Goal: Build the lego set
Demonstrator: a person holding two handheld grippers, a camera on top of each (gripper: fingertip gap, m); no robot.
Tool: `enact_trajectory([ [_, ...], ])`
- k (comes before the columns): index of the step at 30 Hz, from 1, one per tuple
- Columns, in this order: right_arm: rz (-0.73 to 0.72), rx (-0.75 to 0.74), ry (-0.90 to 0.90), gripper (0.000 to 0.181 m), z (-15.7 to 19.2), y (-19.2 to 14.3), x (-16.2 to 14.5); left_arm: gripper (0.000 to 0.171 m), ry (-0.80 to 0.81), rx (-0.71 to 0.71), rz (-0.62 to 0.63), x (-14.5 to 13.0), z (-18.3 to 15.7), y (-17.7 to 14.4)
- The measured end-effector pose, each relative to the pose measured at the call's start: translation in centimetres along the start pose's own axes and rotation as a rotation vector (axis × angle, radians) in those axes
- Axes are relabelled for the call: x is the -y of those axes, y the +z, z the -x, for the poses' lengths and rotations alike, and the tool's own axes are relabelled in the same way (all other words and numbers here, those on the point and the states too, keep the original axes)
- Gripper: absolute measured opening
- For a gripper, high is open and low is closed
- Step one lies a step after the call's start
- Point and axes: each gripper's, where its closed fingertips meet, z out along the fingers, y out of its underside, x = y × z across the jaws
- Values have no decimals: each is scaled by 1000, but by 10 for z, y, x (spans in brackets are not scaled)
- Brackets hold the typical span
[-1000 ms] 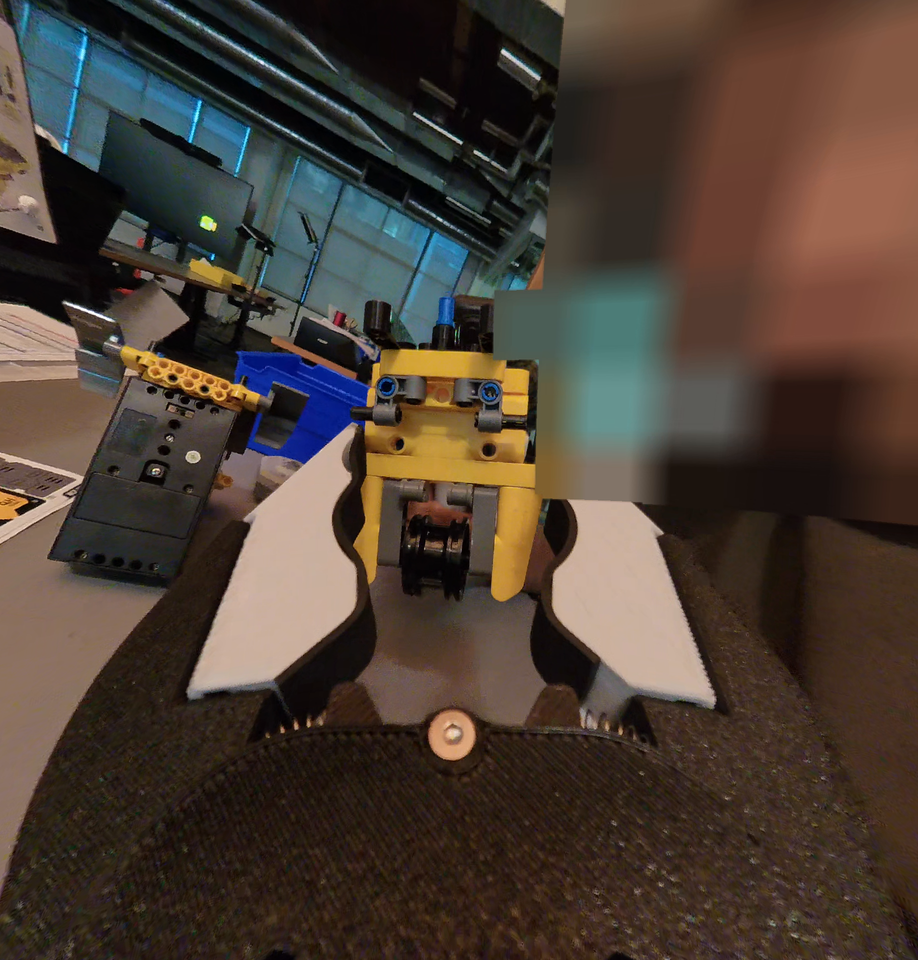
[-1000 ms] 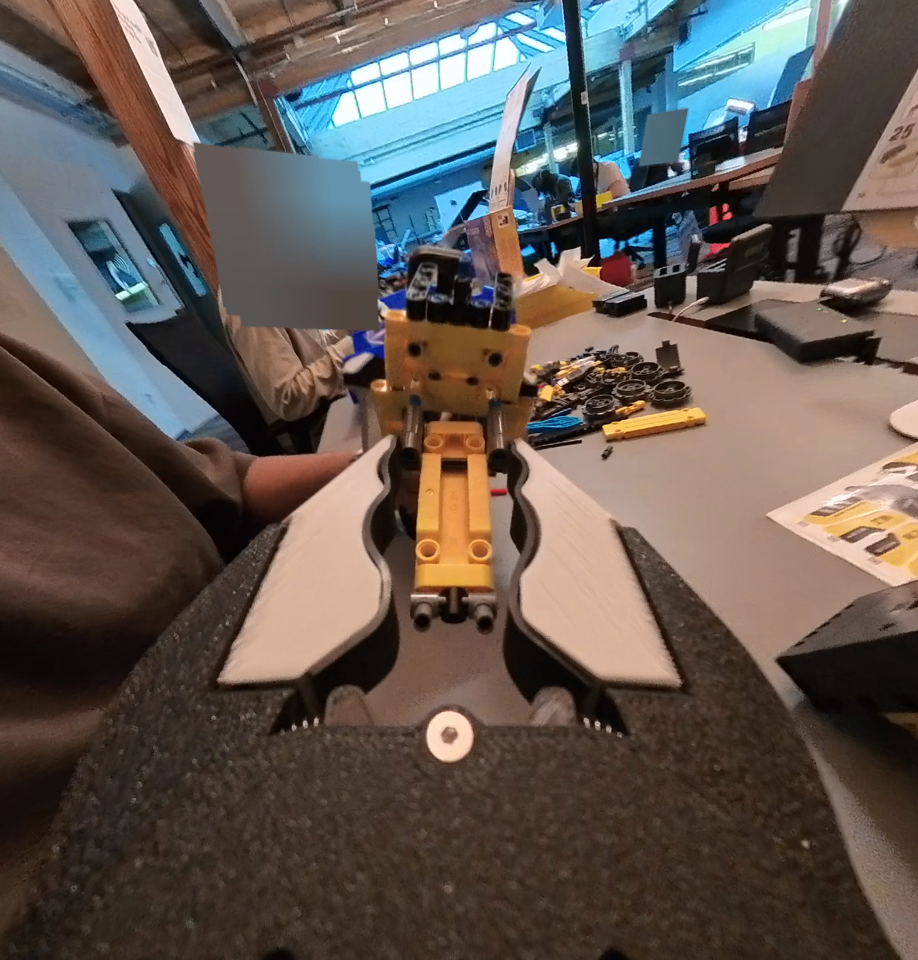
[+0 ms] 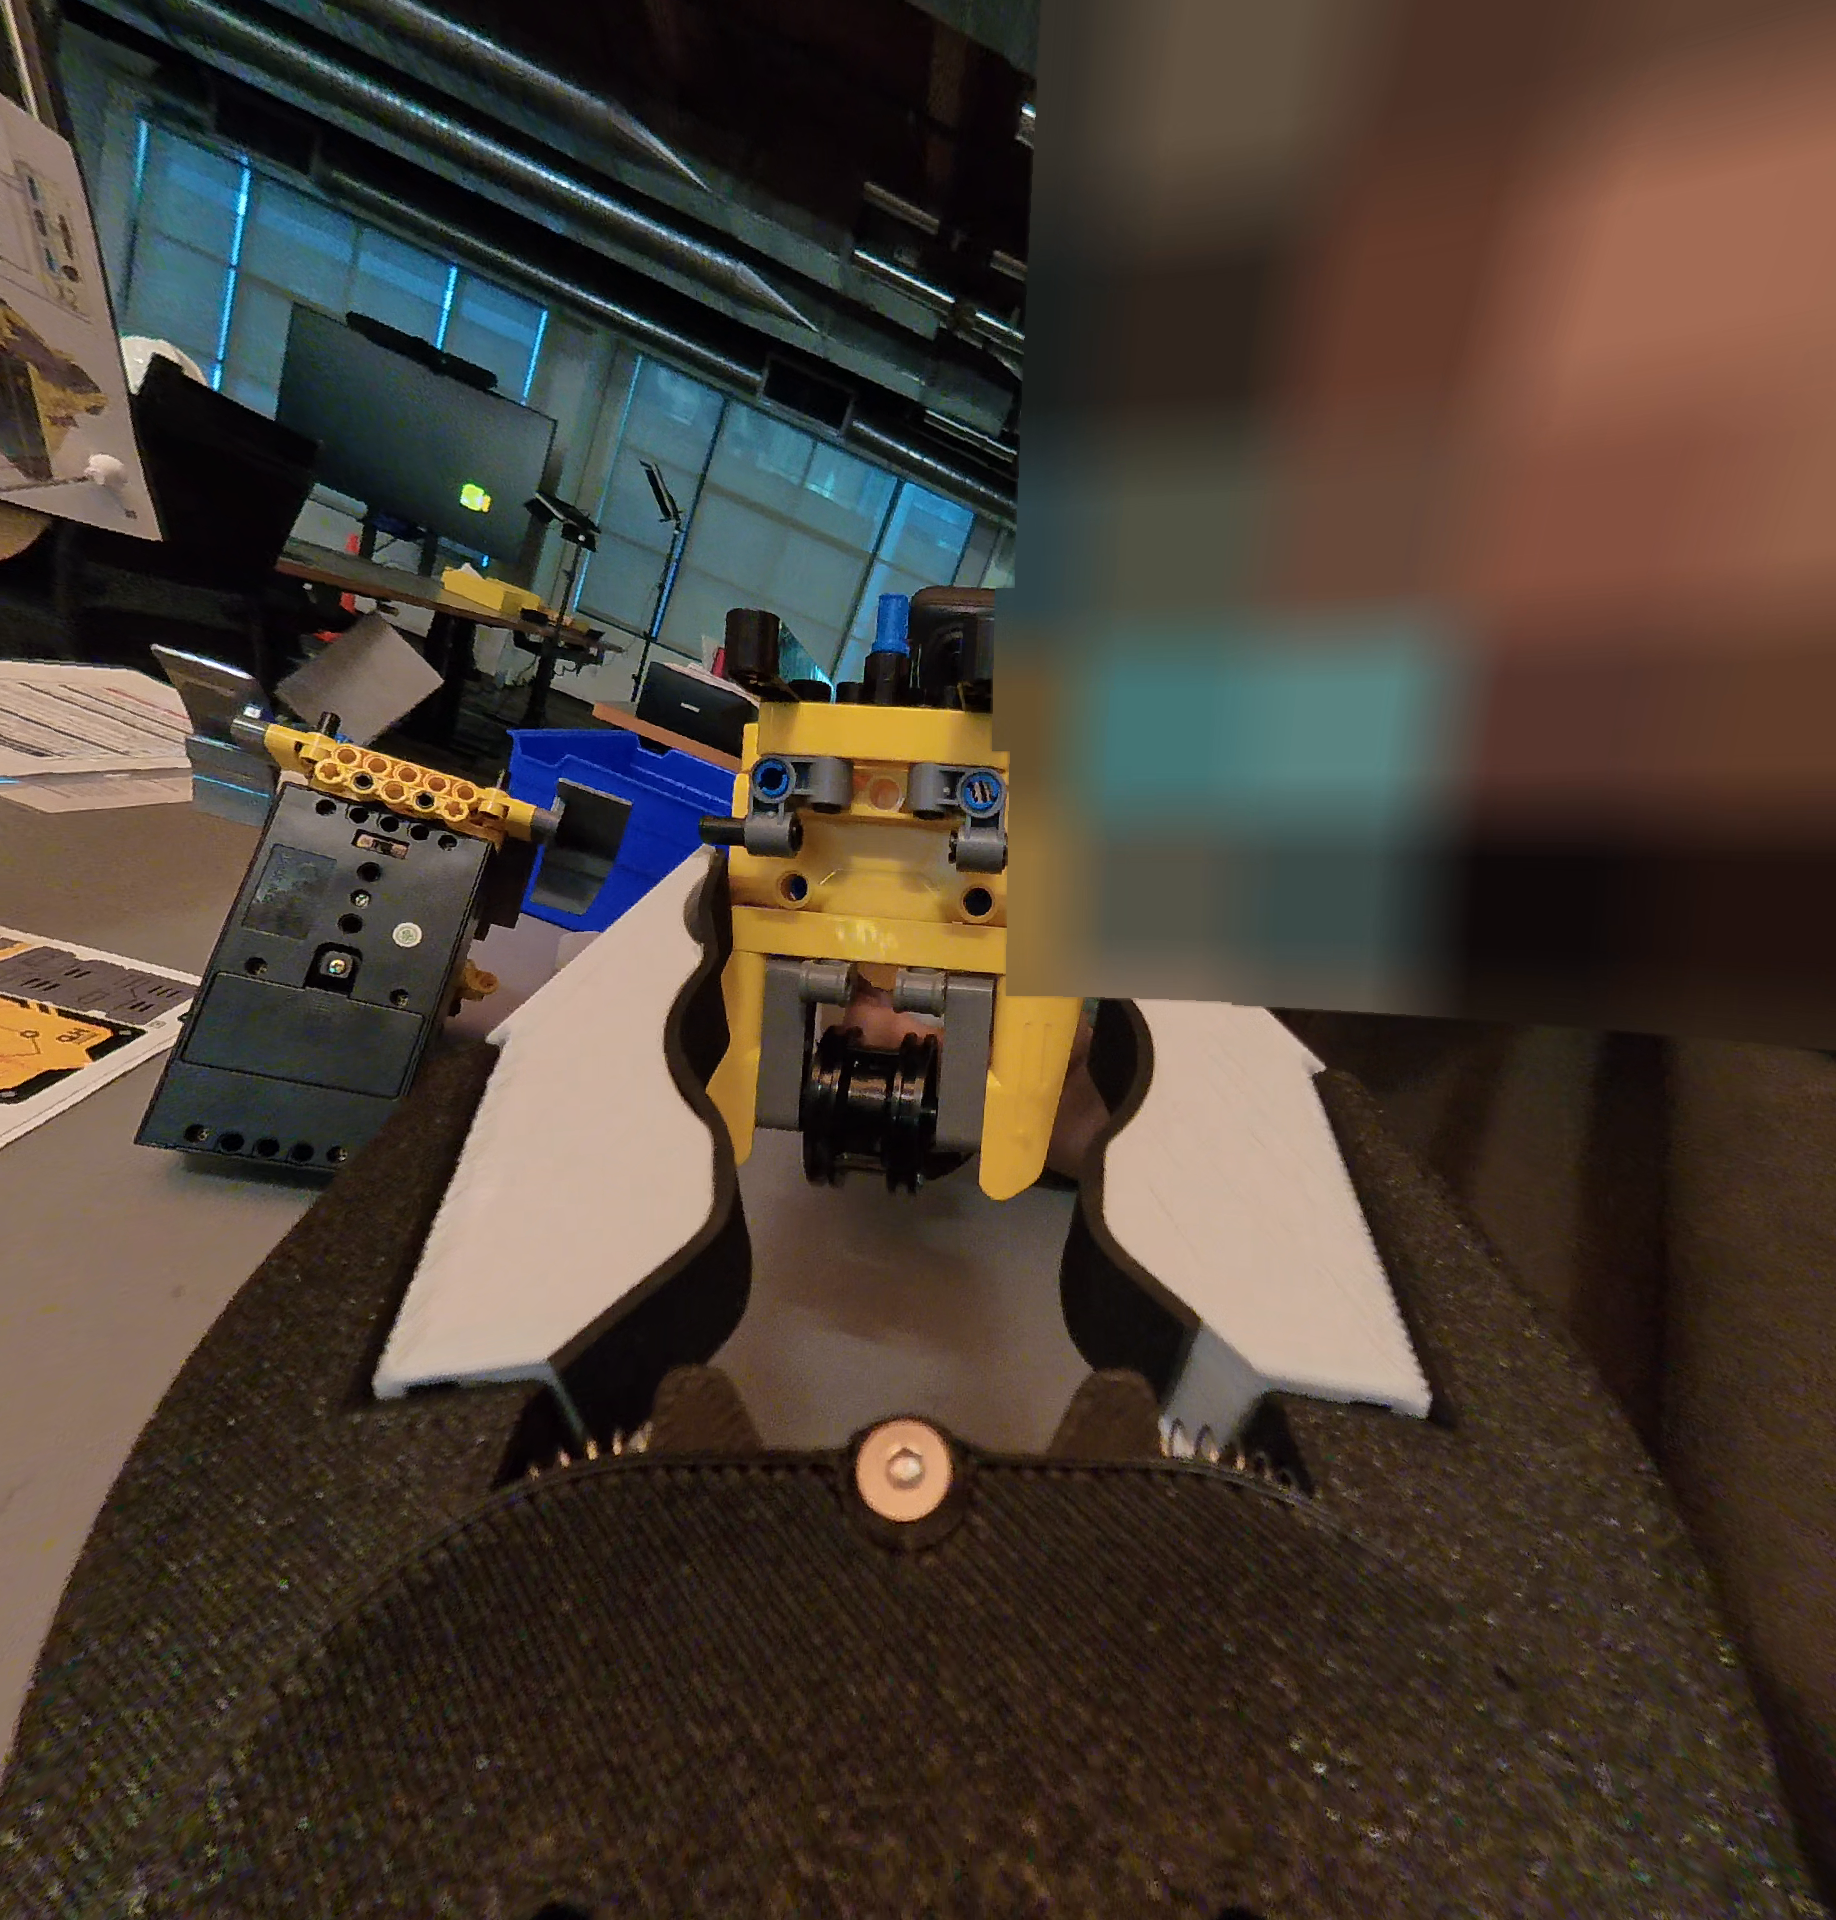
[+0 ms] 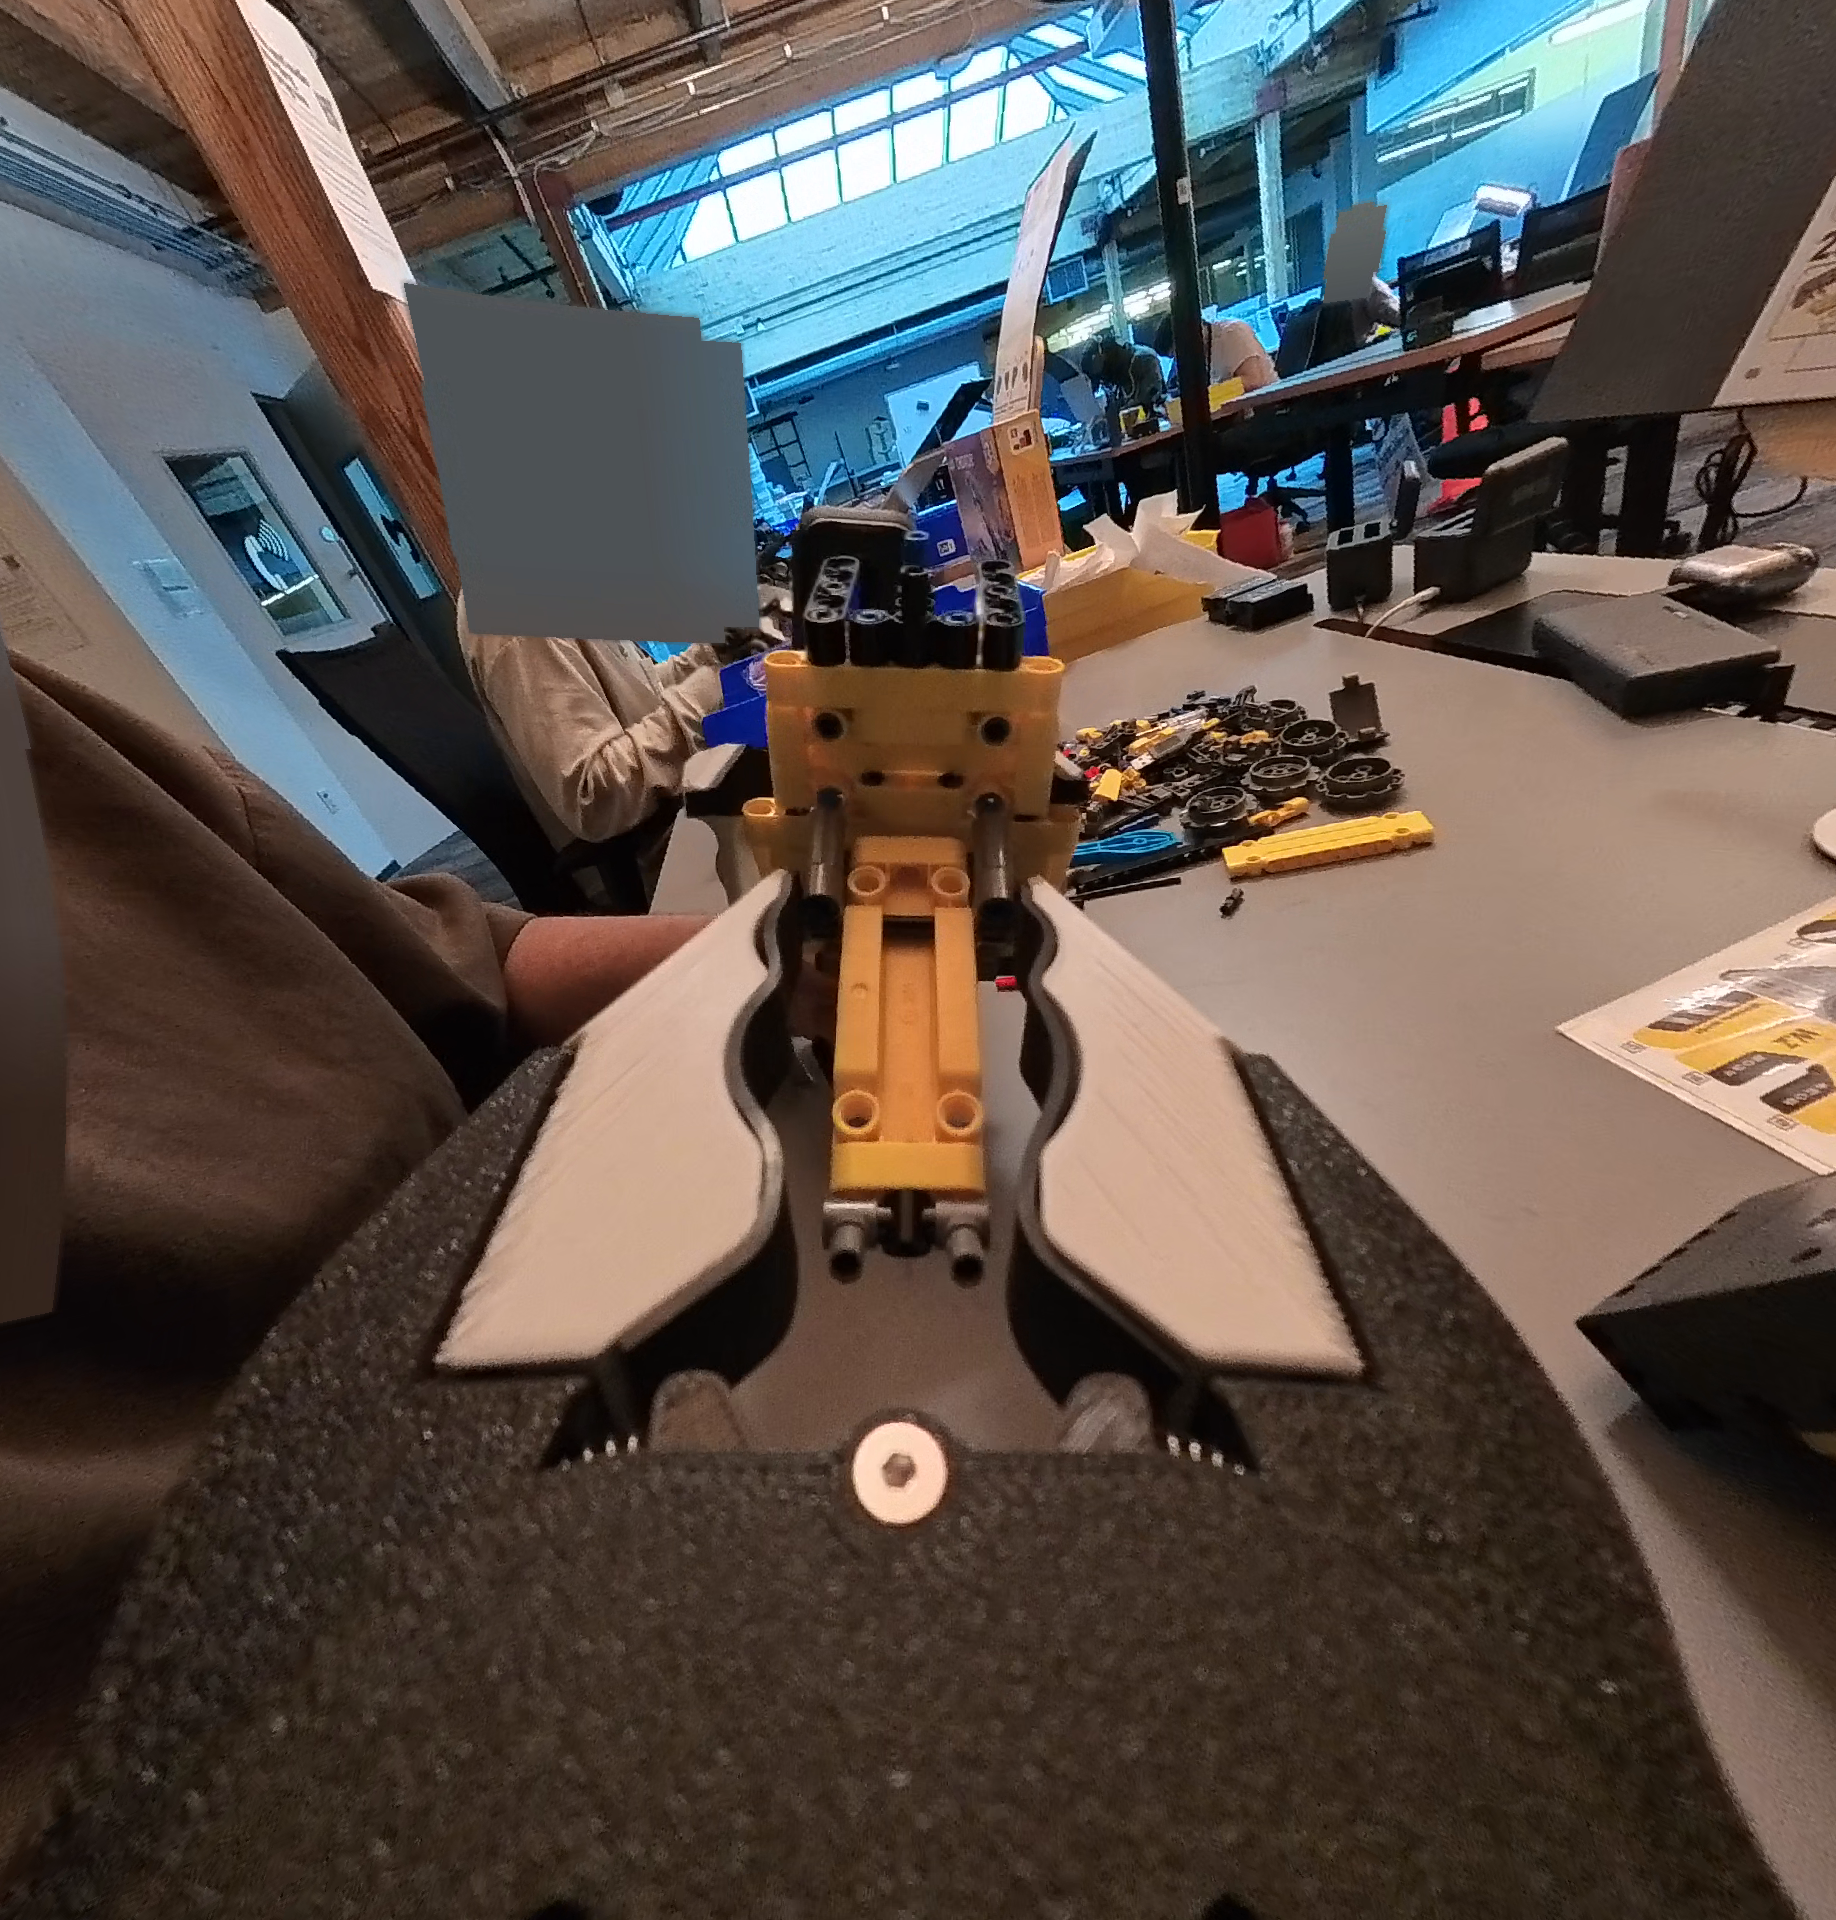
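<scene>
Looks like both grippers have one yellow brick assembly (image 3: 872, 914) between them, held up above the grey table (image 4: 1413, 935), so I'd say go gentle: keep both ends lined up and don't twist, or pins could pop. Going left to right: the left gripper (image 3: 893, 997) is about half closed, its white fingers (image 3: 581, 1143) pinching the yellow sides by the black wheel hub (image 3: 867, 1112). A black battery box (image 3: 322, 977) leans just left of it. The right gripper (image 4: 909, 914) is narrowed onto the same build's far end, tips at the grey axles (image 4: 822, 852).
</scene>
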Motion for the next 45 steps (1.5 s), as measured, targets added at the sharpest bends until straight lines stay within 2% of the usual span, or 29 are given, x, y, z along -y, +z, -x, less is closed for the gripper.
enact_trajectory([
  [15, 22, -33, -60, 40, -1, 0, -1, 65, 39, 15, 25, -2, 0, 0],
  [29, 103, -34, -39, 40, -8, 5, -19, 66, 55, 47, 206, -20, 12, -12],
  [38, 86, 3, 38, 40, -10, 5, -20, 66, -78, -16, 151, -17, 10, -14],
  [45, 77, -4, 28, 40, -7, 4, -16, 66, -32, 2, 143, -20, 12, -10],
])
